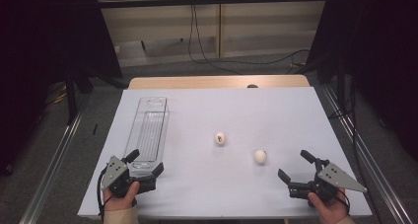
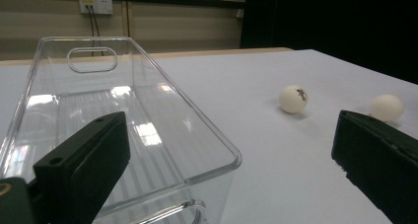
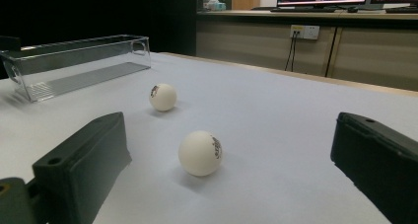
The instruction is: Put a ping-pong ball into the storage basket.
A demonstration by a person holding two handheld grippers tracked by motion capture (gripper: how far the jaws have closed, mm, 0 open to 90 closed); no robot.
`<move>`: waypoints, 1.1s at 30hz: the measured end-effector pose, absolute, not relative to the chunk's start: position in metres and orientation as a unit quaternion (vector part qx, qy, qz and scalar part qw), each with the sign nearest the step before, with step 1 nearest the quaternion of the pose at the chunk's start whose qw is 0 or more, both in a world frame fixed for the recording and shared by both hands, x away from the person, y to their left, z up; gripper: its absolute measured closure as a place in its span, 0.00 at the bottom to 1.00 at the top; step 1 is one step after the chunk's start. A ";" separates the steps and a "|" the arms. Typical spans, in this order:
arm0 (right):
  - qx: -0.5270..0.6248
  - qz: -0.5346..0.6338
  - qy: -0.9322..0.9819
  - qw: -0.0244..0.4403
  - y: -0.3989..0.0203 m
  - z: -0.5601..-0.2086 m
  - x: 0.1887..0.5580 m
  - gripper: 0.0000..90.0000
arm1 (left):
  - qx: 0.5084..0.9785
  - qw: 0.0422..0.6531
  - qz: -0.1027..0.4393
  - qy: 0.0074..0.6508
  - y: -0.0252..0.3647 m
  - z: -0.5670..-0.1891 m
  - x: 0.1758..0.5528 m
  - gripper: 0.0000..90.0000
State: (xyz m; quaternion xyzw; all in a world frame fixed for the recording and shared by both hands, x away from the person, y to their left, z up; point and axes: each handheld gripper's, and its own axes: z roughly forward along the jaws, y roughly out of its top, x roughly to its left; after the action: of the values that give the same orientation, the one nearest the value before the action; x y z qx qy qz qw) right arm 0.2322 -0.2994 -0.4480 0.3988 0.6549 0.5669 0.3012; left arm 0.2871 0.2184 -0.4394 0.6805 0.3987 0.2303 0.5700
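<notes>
Two white ping-pong balls lie on the white table: one ball [image 1: 220,138] near the middle, the other ball [image 1: 260,156] to its right and closer to me. A long clear plastic bin [image 1: 148,130] stands empty on the left. My left gripper [image 1: 145,163] rests open at the bin's near end, its jaws wide apart with the bin's corner [image 2: 217,160] between them. My right gripper [image 1: 296,166] is open at the front right, nothing between its jaws. Ahead of it lie the closer ball [image 3: 200,153], the farther ball [image 3: 162,96] and the bin [image 3: 74,61].
The table's [image 1: 276,110] wooden far edge [image 1: 217,81] runs along the back. Dark curtains hang on both sides, cables trail over the floor behind, and metal rails flank the table.
</notes>
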 end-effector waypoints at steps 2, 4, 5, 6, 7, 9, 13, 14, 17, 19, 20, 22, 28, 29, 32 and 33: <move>0.399 0.566 0.655 0.301 -0.300 -0.448 0.232 0.01 | 0.683 0.570 0.230 0.395 0.217 -0.439 0.287 0.01; 0.399 0.567 0.655 0.301 -0.300 -0.448 0.232 0.01 | 0.683 0.571 0.229 0.394 0.215 -0.438 0.288 0.01; 0.398 0.567 0.655 0.300 -0.300 -0.448 0.232 0.01 | 0.683 0.572 0.228 0.392 0.214 -0.438 0.288 0.01; 0.398 0.567 0.655 0.300 -0.300 -0.448 0.232 0.01 | 0.683 0.573 0.227 0.392 0.212 -0.437 0.288 0.01; 0.398 0.567 0.655 0.300 -0.300 -0.448 0.232 0.01 | 0.683 0.573 0.227 0.392 0.212 -0.437 0.288 0.01; 0.398 0.567 0.656 0.300 -0.299 -0.448 0.232 0.01 | 0.683 0.574 0.226 0.391 0.210 -0.436 0.288 0.01; 0.396 0.568 0.656 0.300 -0.299 -0.447 0.233 0.01 | 0.691 0.574 0.220 0.382 0.205 -0.435 0.289 0.01; 0.396 0.568 0.656 0.300 -0.299 -0.447 0.233 0.01 | 0.691 0.574 0.220 0.382 0.205 -0.435 0.289 0.01; 0.395 0.568 0.658 0.298 -0.297 -0.447 0.234 0.01 | 0.695 0.575 0.216 0.374 0.199 -0.434 0.289 0.01; 0.393 0.568 0.658 0.299 -0.297 -0.447 0.234 0.01 | 0.694 0.576 0.214 0.375 0.196 -0.433 0.289 0.01; 0.393 0.567 0.659 0.301 -0.297 -0.447 0.234 0.01 | 0.694 0.576 0.214 0.375 0.196 -0.433 0.289 0.01; 0.395 0.567 0.657 0.300 -0.298 -0.447 0.233 0.01 | 0.695 0.578 0.213 0.370 0.192 -0.431 0.291 0.01; 0.399 0.568 0.655 0.299 -0.299 -0.447 0.234 0.01 | 0.699 0.582 0.203 0.364 0.183 -0.430 0.291 0.01; 0.398 0.568 0.656 0.298 -0.299 -0.447 0.234 0.01 | 0.699 0.582 0.203 0.364 0.183 -0.430 0.291 0.01; 0.396 0.568 0.658 0.297 -0.299 -0.446 0.234 0.01 | 0.702 0.582 0.198 0.360 0.178 -0.429 0.292 0.01; 0.395 0.568 0.657 0.297 -0.298 -0.446 0.234 0.01 | 0.703 0.582 0.195 0.358 0.174 -0.428 0.292 0.01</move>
State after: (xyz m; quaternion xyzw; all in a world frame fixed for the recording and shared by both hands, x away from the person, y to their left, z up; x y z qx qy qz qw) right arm 0.2340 -0.2983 -0.4463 0.3951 0.6575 0.5685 0.2973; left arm 0.2924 0.1741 -0.4282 0.7035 0.3584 0.1946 0.5821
